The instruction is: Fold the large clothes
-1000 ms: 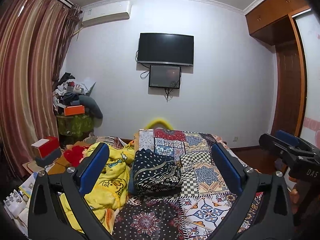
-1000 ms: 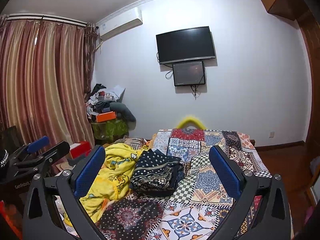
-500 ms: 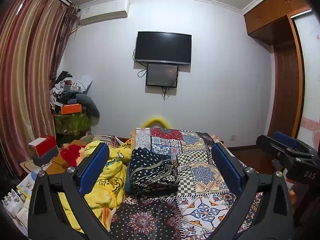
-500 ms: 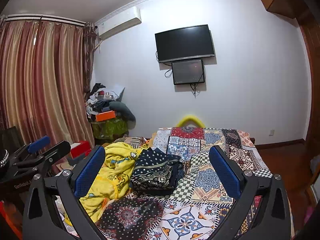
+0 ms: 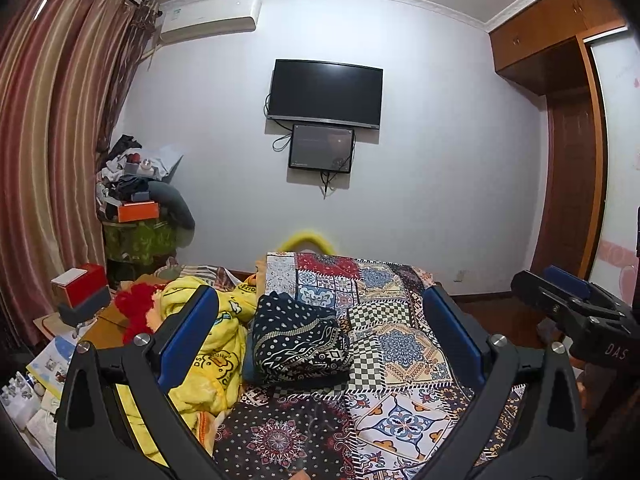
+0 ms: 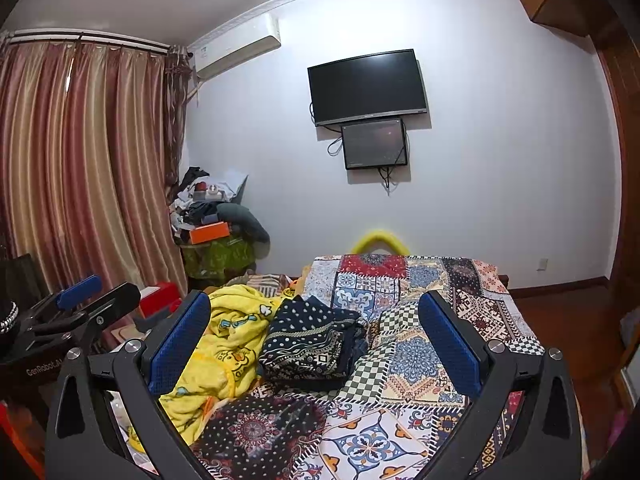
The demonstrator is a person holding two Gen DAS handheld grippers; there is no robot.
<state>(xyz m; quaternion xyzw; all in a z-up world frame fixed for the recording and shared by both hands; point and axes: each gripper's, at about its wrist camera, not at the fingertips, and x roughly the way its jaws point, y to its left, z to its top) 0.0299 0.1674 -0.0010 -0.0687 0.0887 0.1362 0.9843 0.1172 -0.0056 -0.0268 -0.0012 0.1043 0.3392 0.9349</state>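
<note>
A folded dark navy patterned garment lies on the patchwork bedspread, left of the bed's middle; it also shows in the right wrist view. A crumpled yellow cartoon-print garment lies beside it at the bed's left edge, also in the right wrist view. My left gripper is open and empty, held above the near end of the bed. My right gripper is open and empty too. Each gripper shows at the side of the other's view, the right and the left.
A cluttered green stand with an orange box stands in the far left corner by striped curtains. Red boxes and papers lie left of the bed. A TV hangs on the far wall. A wooden wardrobe stands at right.
Both views have tilted slightly, so the bed sits a little lower in the frames. Both grippers stay open and the clothes have not moved.
</note>
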